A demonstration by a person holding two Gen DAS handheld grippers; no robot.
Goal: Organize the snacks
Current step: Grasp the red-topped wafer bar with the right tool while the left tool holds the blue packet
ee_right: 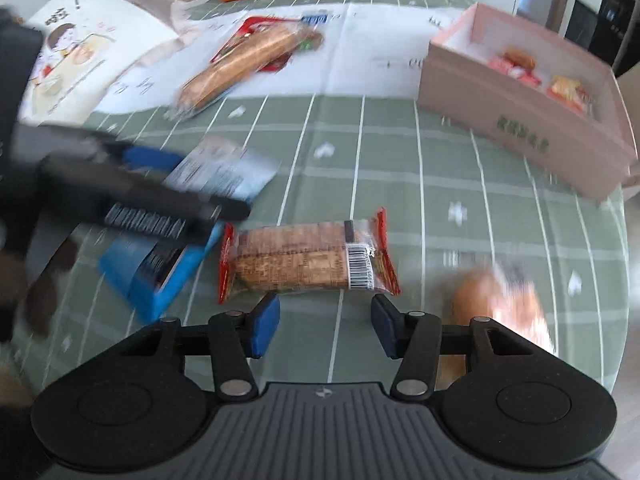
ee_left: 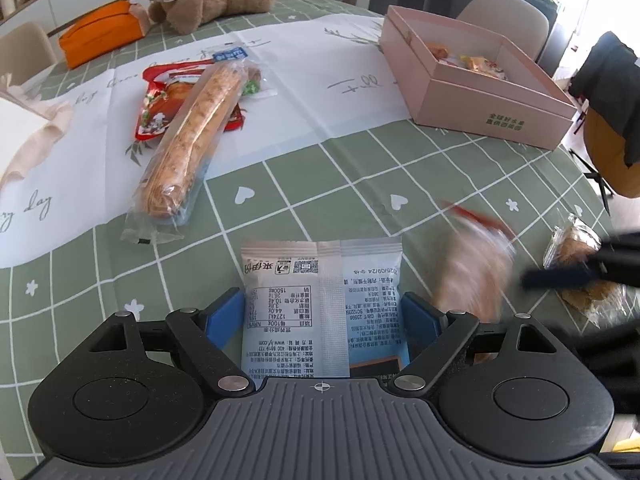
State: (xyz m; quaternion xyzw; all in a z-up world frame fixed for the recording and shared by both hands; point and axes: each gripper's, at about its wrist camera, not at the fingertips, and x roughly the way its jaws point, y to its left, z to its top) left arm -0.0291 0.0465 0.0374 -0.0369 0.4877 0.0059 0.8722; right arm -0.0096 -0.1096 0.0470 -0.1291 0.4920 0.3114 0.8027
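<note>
Left gripper (ee_left: 324,316): blue pads clamped on both edges of a pale blue snack packet (ee_left: 320,300), printed back facing the camera. Right gripper (ee_right: 325,326): jaws part-way apart with only tablecloth between them, just short of a red-ended biscuit pack (ee_right: 306,258) lying flat. Pink box (ee_right: 528,108), far right on the green checked tablecloth (ee_right: 400,160), holds several small wrapped snacks. Long bread stick pack (ee_left: 188,140) lies across a red packet (ee_left: 154,116) further back.

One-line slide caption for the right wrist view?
Right gripper, jaws empty, nears a cracker pack on the green checked table.
</note>
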